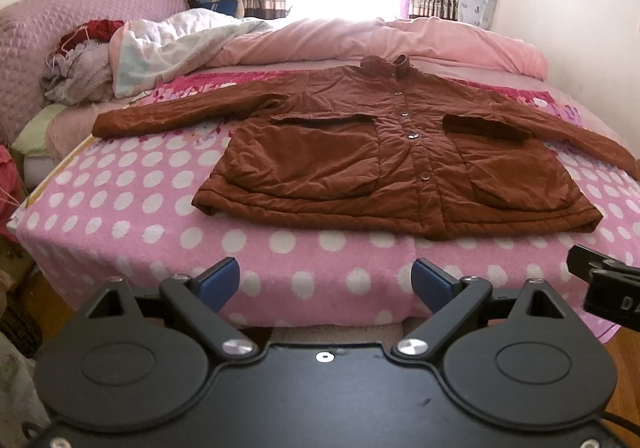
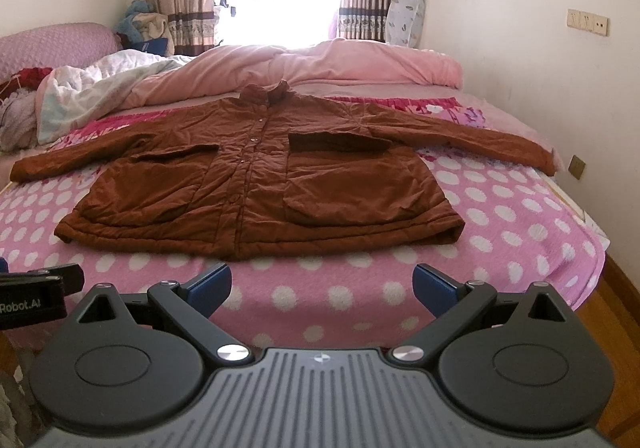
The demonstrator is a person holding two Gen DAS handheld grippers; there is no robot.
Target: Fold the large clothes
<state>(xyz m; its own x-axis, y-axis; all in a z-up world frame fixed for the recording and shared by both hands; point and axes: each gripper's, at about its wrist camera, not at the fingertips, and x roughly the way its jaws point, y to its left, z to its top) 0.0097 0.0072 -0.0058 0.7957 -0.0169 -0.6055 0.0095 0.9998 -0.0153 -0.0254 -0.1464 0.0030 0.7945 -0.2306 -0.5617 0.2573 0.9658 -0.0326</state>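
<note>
A large brown padded jacket (image 1: 384, 156) lies flat and buttoned on the pink polka-dot blanket (image 1: 120, 200), collar toward the window, both sleeves spread out sideways. In the right wrist view the same jacket (image 2: 256, 188) fills the middle of the bed. My left gripper (image 1: 326, 282) hovers open in front of the bed's near edge, short of the jacket's hem, with nothing between its blue pads. My right gripper (image 2: 322, 284) is open too, at the same near edge, below the hem. Part of the right gripper (image 1: 604, 280) shows at the left view's right side.
A pink quilt (image 2: 340, 64) and a white quilt (image 1: 168, 44) are bunched at the far side of the bed. A heap of clothes (image 1: 80, 64) lies by the pink headboard (image 1: 60, 20) on the left. A wall (image 2: 540, 68) runs along the right; wood floor (image 2: 608, 312) shows beside the bed.
</note>
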